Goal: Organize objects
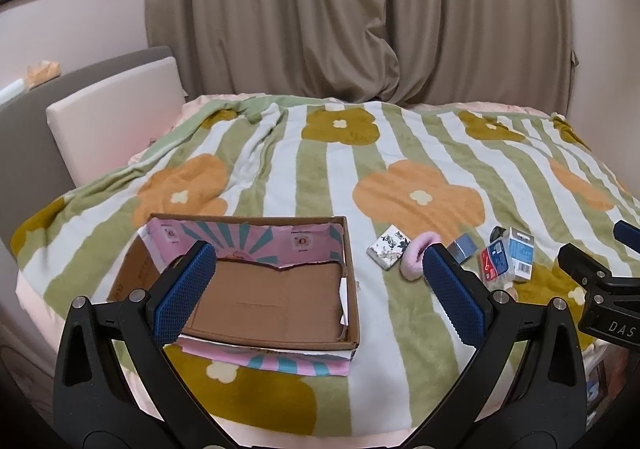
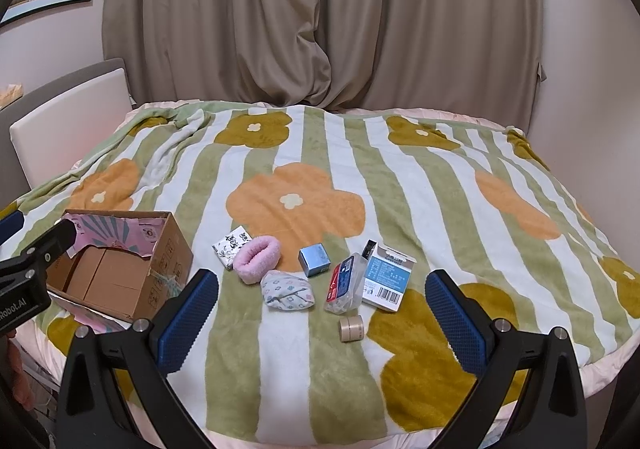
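here, cardboard box (image 1: pixel 276 301) lengthwise left-right, open top

Open box (image 2: pixel 120 269) at left on bed (image 2: pixel 440 185); right of it, tissue pack (image 2: pixel 232 245), scrunchie (image 2: pixel 256 258), small cube box (image 2: pixel 315 259); folded cloth (image 2: pixel 287 289), tape roll (image 2: pixel 351 328) nearer front; carton (image 2: pixel 388 278) rightmost.

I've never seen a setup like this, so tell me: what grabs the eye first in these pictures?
The flowered, striped blanket covers the whole bed. Near its front edge lies a cluster of small things: a fluffy pink scrunchie, a blue box and a roll of tape. Left of them sits an open, empty cardboard box, and both grippers, left gripper and right gripper, frame the views wide open.
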